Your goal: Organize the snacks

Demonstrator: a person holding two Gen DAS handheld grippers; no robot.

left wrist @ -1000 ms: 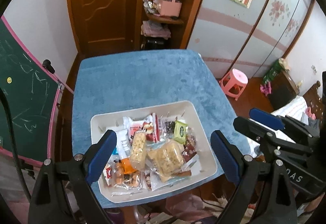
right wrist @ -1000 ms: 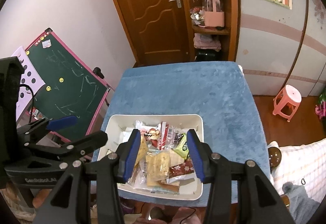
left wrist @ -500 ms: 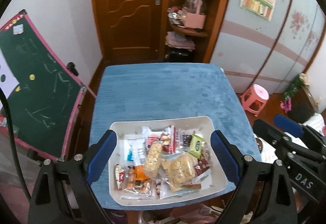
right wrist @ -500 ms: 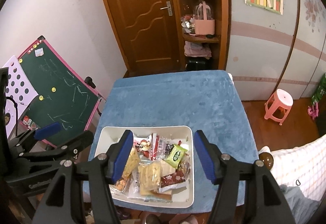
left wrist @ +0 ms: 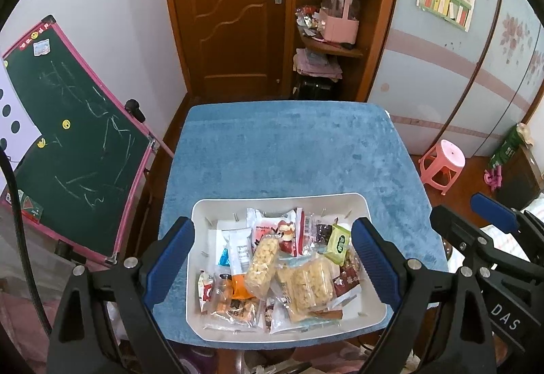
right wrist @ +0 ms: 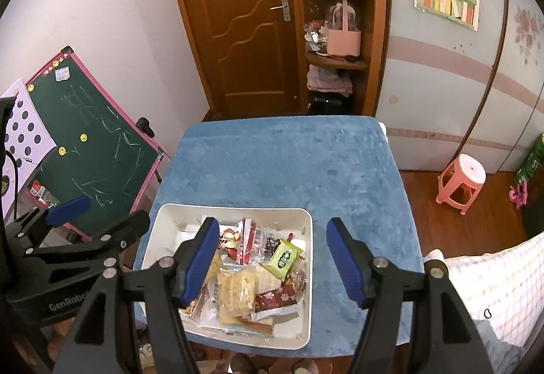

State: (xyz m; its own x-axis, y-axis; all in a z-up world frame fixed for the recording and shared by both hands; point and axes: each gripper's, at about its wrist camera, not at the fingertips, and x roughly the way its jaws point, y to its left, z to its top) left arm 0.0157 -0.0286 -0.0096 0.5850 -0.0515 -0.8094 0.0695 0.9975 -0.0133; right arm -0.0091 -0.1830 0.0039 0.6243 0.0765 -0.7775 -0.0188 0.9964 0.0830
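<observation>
Blue-padded left tongs (left wrist: 272,258): spread wide, nothing between the pads, hanging above the near half of the white tray (left wrist: 357,200). Right tongs (right wrist: 272,258): blue pads too, jaws just been opening, released, nothing gripped, poised over the same tray's right part. Below both: a heap of wrapped snacks (left wrist: 282,268) inside the tray. Among them a long clear pack of puffed pieces (left wrist: 261,262), a broad clear pack of pale crackers (left wrist: 309,282), a small green packet (left wrist: 338,239), a dark red packet with blossoms (right wrist: 278,301), an orange-and-clear pack (left wrist: 234,285) at the near left corner. Tray at the near edge of the bench (left wrist: 289,143), draped in blue plush cloth, far half bare. Off to the left, a green chalkboard with pink frame (left wrist: 71,139); to the right on the floor, a pink stool (right wrist: 462,178). Beyond the bench, a brown wooden door (left wrist: 234,14) and shelves with a pink basket (left wrist: 340,24).
</observation>
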